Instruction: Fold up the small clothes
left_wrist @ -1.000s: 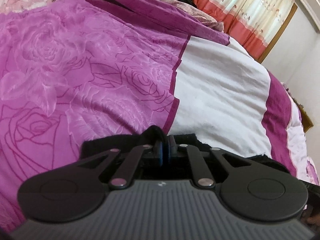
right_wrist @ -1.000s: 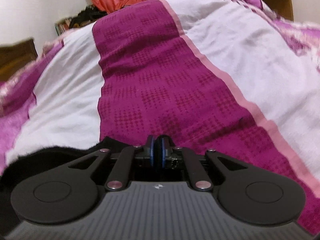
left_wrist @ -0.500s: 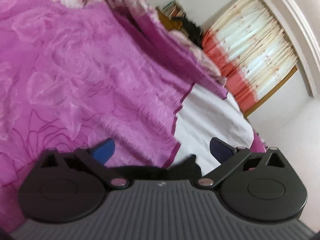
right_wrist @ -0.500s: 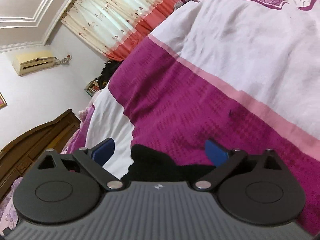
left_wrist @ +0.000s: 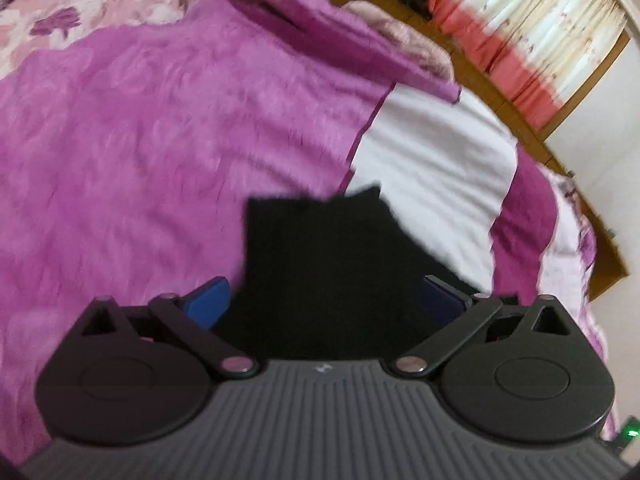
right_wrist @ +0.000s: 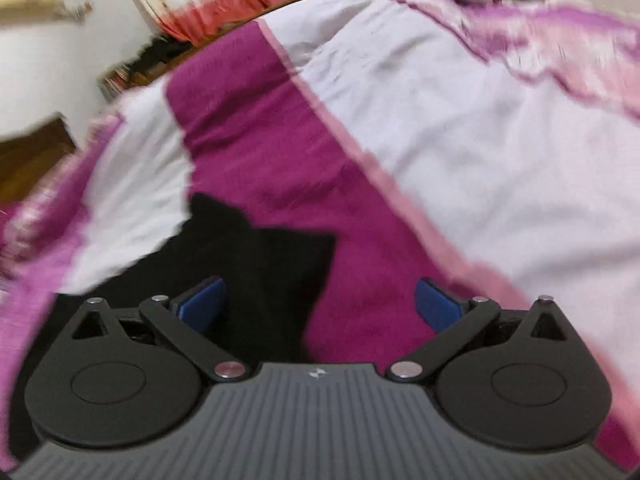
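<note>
A small black garment [left_wrist: 320, 264] lies flat on the bed, across the seam of the purple floral cover and the white stripe. My left gripper [left_wrist: 326, 300] is open above its near part, with blue pads [left_wrist: 208, 300] spread wide and nothing between them. In the right wrist view the same black garment [right_wrist: 256, 276] lies on the magenta and white stripes, lower left. My right gripper [right_wrist: 320, 300] is open above its right edge and holds nothing. Both views are blurred by motion.
The bed cover has a purple floral part [left_wrist: 160, 140], a white stripe [left_wrist: 432, 168] and a magenta stripe [right_wrist: 256, 128]. Wooden bed frame [left_wrist: 520, 120], red and cream curtains [left_wrist: 540, 40] and a cluttered shelf [right_wrist: 132, 72] stand beyond the bed.
Both grippers were shut on the black garment a second ago. They opened, let it go, and now sit tilted back over it as it lies on the bed.
</note>
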Demonstrator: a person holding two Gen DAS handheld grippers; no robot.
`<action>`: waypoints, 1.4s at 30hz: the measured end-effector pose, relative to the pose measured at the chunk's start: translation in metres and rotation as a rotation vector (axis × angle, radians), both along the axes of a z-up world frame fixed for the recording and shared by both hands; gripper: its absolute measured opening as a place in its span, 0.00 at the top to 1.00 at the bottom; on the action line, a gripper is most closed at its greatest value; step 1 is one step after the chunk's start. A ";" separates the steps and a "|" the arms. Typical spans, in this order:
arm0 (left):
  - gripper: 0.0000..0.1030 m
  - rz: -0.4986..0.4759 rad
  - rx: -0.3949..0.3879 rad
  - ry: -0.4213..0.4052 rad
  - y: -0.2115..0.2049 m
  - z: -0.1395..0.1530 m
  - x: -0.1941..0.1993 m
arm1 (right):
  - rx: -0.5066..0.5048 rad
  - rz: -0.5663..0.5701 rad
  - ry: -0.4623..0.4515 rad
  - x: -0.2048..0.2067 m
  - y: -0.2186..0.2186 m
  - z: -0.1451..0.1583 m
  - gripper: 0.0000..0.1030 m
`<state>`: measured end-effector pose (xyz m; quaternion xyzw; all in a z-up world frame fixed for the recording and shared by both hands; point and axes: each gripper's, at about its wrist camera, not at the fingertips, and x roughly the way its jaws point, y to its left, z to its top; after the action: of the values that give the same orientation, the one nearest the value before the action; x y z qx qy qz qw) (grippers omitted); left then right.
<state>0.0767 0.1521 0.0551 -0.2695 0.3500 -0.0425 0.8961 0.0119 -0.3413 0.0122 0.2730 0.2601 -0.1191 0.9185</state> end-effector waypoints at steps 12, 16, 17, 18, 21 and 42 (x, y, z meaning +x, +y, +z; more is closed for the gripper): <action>0.01 0.287 -0.412 0.105 0.039 -0.058 -0.038 | 0.509 0.024 -0.113 -0.090 0.012 -0.019 0.00; 0.00 0.282 -0.461 0.128 0.040 -0.063 -0.020 | 0.559 0.038 -0.114 -0.068 0.003 -0.019 0.00; 0.00 0.251 -0.441 0.135 0.036 -0.062 -0.014 | 0.542 0.061 -0.111 -0.064 0.002 -0.019 0.00; 0.00 0.217 -0.417 0.141 0.031 -0.060 -0.009 | 0.517 0.079 -0.119 -0.059 0.004 -0.018 0.00; 0.01 0.130 -0.327 0.129 0.017 -0.058 0.001 | 0.383 0.118 -0.133 -0.046 0.016 -0.019 0.00; 0.69 0.070 -0.087 0.070 0.012 -0.058 -0.031 | 0.307 -0.029 0.226 -0.052 0.006 0.005 0.77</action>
<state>0.0455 0.1642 -0.0029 -0.3217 0.3694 -0.0168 0.8717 -0.0398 -0.3356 0.0176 0.3984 0.3727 -0.1213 0.8292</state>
